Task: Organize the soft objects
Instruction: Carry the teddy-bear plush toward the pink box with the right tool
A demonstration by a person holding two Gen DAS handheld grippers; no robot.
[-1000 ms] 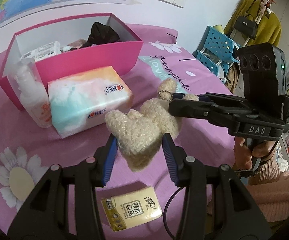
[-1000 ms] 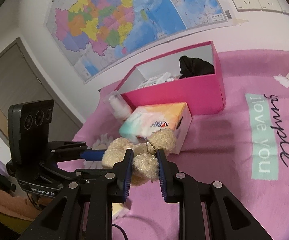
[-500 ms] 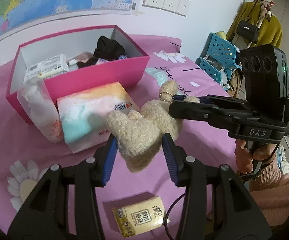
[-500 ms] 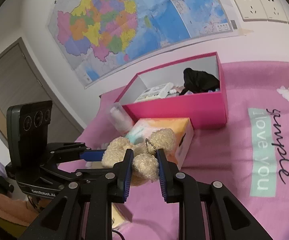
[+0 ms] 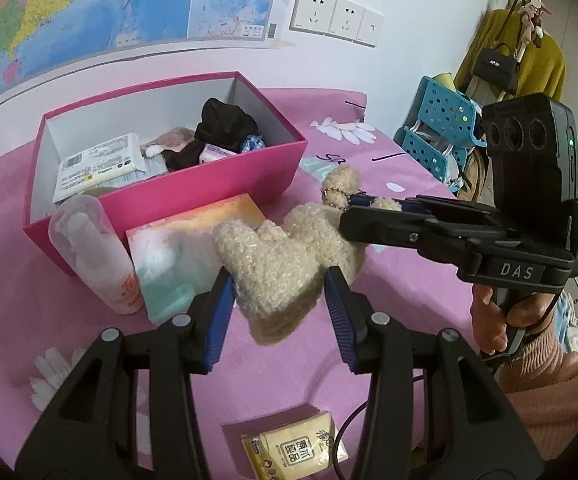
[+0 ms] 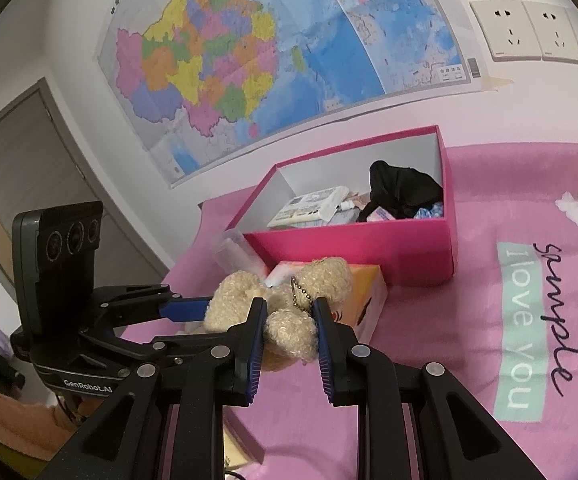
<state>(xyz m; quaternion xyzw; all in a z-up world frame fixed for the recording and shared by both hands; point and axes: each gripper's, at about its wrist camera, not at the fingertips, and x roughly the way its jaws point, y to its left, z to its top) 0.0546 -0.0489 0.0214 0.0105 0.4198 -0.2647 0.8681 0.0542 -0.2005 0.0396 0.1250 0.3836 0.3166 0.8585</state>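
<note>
Above the pink cloth [image 5: 369, 184], both grippers [image 5: 277, 300] [image 6: 289, 328] clamped on the plush toy [image 5: 285, 256]: carry level over the pink box [image 5: 209, 184], release together.

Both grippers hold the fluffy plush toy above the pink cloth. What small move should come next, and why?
Probably carry the plush toy together toward the open pink box. The left gripper and right gripper both clamp it in the air, in front of the tissue box, and the pink box behind already holds other soft things with room left.
</note>
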